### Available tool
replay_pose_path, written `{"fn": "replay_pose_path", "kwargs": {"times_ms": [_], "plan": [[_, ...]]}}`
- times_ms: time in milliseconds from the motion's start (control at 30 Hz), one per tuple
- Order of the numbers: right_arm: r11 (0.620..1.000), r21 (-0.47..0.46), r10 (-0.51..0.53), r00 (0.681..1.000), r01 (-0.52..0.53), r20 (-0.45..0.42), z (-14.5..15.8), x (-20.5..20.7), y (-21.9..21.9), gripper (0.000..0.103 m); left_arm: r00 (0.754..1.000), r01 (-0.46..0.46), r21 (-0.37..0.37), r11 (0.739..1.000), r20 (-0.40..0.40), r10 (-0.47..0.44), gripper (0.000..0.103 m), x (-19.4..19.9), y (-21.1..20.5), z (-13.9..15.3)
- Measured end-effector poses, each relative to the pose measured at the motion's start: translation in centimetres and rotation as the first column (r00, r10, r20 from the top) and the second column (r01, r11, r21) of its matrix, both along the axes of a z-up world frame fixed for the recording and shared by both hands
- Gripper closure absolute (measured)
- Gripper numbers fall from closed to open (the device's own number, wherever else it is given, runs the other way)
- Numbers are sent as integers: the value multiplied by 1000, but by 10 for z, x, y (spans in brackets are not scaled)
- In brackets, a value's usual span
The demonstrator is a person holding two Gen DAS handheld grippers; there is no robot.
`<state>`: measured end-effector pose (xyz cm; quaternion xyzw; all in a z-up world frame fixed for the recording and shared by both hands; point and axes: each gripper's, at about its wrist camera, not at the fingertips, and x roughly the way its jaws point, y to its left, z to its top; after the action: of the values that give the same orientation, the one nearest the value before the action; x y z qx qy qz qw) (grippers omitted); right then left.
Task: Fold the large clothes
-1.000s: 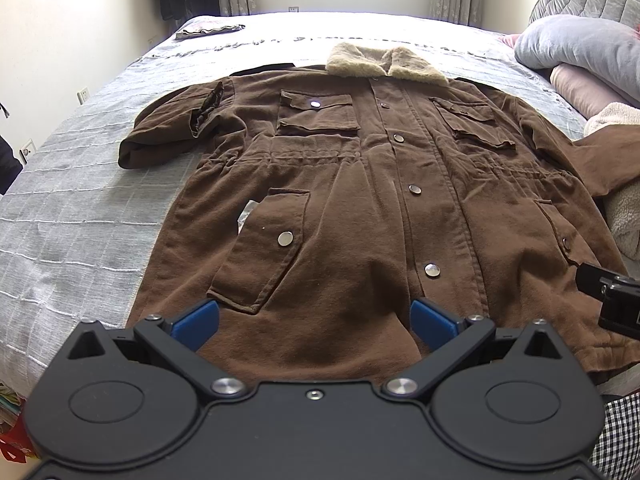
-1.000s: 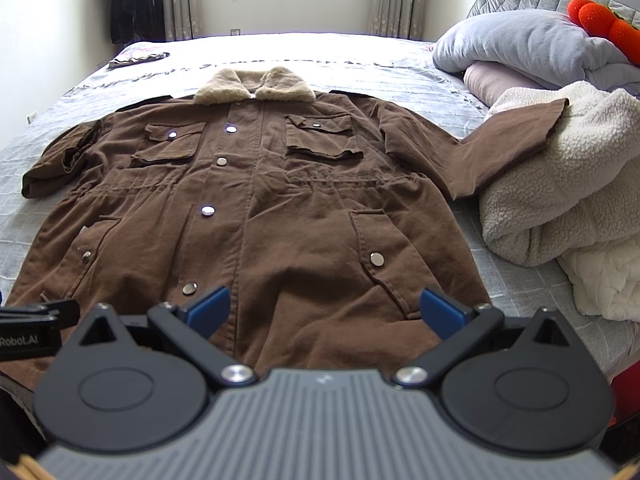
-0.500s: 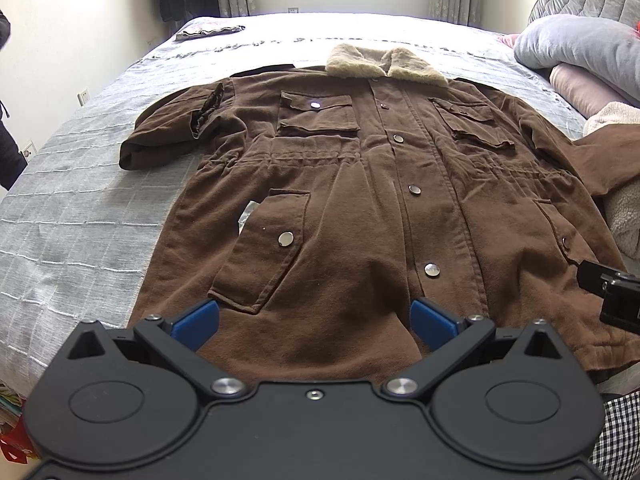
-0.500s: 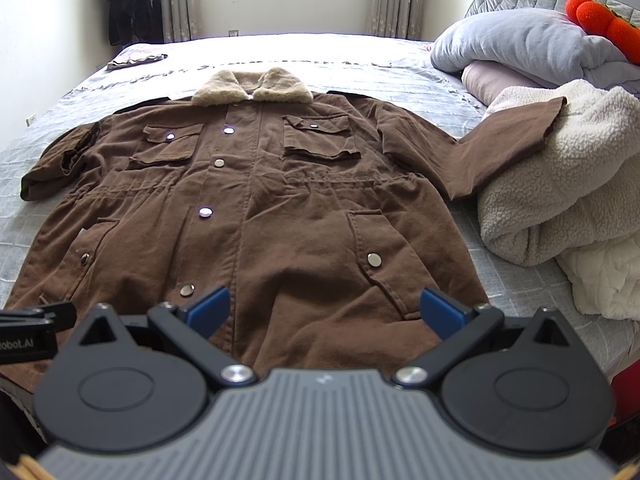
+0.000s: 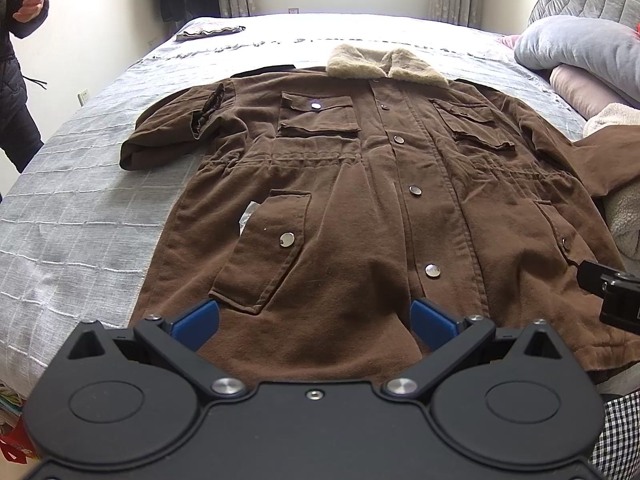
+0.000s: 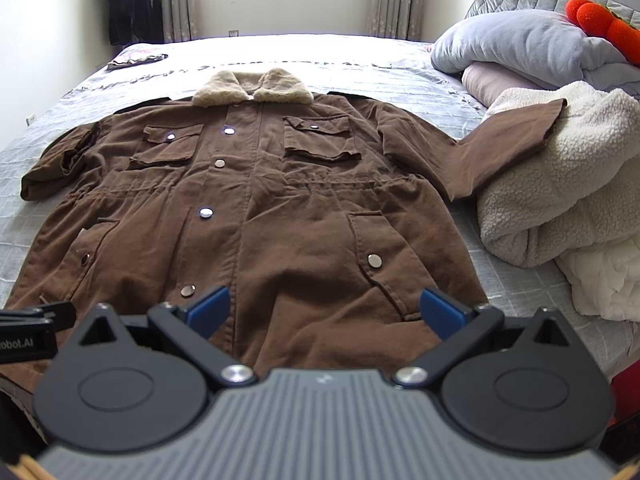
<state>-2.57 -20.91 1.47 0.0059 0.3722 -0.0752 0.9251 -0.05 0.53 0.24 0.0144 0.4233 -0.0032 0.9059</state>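
Observation:
A large brown coat (image 5: 360,208) with a beige fleece collar (image 5: 384,62) lies flat, front up, on the grey bed; it also shows in the right wrist view (image 6: 260,208). Its left sleeve (image 5: 172,132) is folded in short. Its right sleeve (image 6: 508,144) drapes over a cream blanket. My left gripper (image 5: 314,316) is open and empty, just above the coat's hem. My right gripper (image 6: 324,306) is open and empty over the hem too; part of it shows at the right edge of the left wrist view (image 5: 612,288).
A cream fleece blanket (image 6: 560,200) is piled at the right of the bed (image 5: 80,220). Grey and pink pillows (image 6: 520,48) and an orange plush toy (image 6: 600,20) lie behind it. A small folded cloth (image 5: 208,32) lies at the far left. A person in dark clothes (image 5: 16,60) stands left of the bed.
Both grippers have stayed nearly still and open. A person in dark clothes has come into view at the left edge of the left wrist view.

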Motion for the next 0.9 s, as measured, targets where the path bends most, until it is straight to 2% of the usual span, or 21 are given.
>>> {"fn": "replay_pose_path", "kwargs": {"times_ms": [533, 900], "plan": [[1000, -3, -1, 1000, 1, 0, -1, 1, -1, 0, 1000, -2, 2, 1000, -1, 2, 0, 1, 1, 0], [999, -33, -20, 1000, 19, -13, -8, 10, -10, 0, 1000, -19, 20, 1000, -20, 19, 0, 11, 3, -10]]}}
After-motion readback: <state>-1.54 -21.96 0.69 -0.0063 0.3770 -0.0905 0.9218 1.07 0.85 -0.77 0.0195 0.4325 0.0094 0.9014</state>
